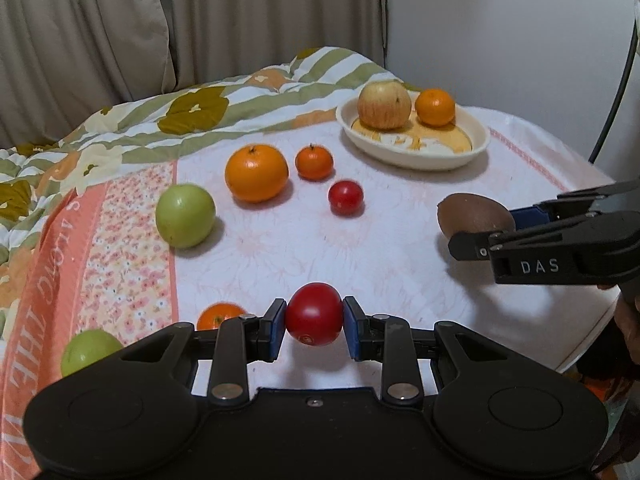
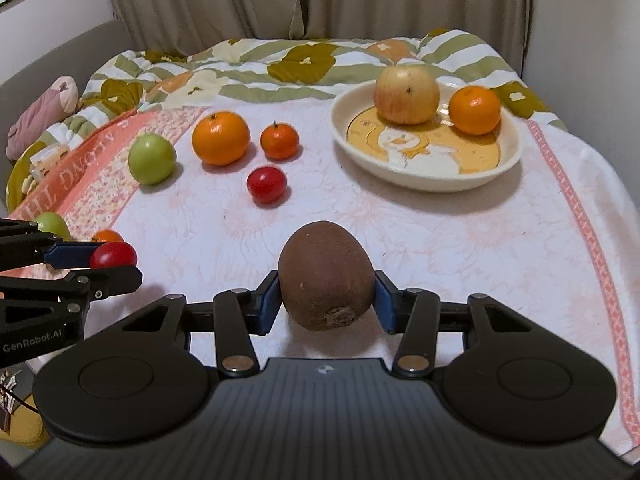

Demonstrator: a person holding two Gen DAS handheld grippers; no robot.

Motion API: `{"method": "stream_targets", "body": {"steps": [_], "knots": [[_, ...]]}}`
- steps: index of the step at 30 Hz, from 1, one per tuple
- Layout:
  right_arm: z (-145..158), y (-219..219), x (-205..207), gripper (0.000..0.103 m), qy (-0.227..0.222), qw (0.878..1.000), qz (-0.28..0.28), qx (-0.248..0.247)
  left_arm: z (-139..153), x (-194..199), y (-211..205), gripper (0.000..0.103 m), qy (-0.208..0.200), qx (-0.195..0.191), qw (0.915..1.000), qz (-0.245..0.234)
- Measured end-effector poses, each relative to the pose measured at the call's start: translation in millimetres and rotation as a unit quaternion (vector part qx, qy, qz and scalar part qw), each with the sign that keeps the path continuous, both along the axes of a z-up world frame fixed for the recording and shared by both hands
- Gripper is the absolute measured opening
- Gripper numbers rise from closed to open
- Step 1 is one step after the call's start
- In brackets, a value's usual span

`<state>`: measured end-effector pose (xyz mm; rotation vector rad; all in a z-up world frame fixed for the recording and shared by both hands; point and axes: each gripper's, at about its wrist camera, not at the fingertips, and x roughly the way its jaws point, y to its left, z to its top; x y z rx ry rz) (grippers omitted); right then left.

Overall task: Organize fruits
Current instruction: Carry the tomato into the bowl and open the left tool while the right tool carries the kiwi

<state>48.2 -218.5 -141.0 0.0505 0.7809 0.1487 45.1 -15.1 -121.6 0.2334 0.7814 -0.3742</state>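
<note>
Left gripper [image 1: 314, 322] pinches a red tomato [image 1: 314, 314], right gripper [image 2: 326, 300] clamps a kiwi [image 2: 326, 276]; dish [image 2: 424, 178] at one o'clock; risk: round fruit slipping from narrow pads.

Both fisheye cameras are sitting just behind their own claws, looking forward and steeply down across the cloth-covered table [image 1: 400, 240] toward the curtains [image 2: 320, 0]. The left view is looking from the near left, catching the right claw [image 1: 472, 236] at its right edge. The right view is looking from the near right, catching the left claw [image 2: 120, 266] at its left edge. Both are sharing the dish [image 1: 476, 148] and the loose fruit.
</note>
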Motion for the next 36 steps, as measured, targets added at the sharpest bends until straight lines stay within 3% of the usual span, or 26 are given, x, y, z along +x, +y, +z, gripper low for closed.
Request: {"method": "stream_targets", "body": {"steps": [11,22,28,36], "knots": [[56.1,-43.3,-9.7,0.063,-0.024,0.999,-0.026,-0.008,52.2,5.9,-35.3,0.033,-0.015,-0.034,0.9993,-0.005],[90.2,-98.9,14.2,0.063,-0.034,0.999,-0.040,-0.013,80.9,40.3,-84.1,0.033,-0.026,-0.052,0.9982,-0.015],[93.5,-124.2,45.2,0.063,-0.029,0.999,-0.040,-0.011,81.4,70.5,-112.6,0.033,-0.020,-0.053,0.9982,-0.019],[79.5,-154.8,92.9,0.063,-0.017,0.999,-0.029,-0.008,57.5,114.6,-152.9,0.033,0.004,-0.041,0.9989,-0.025]]}}
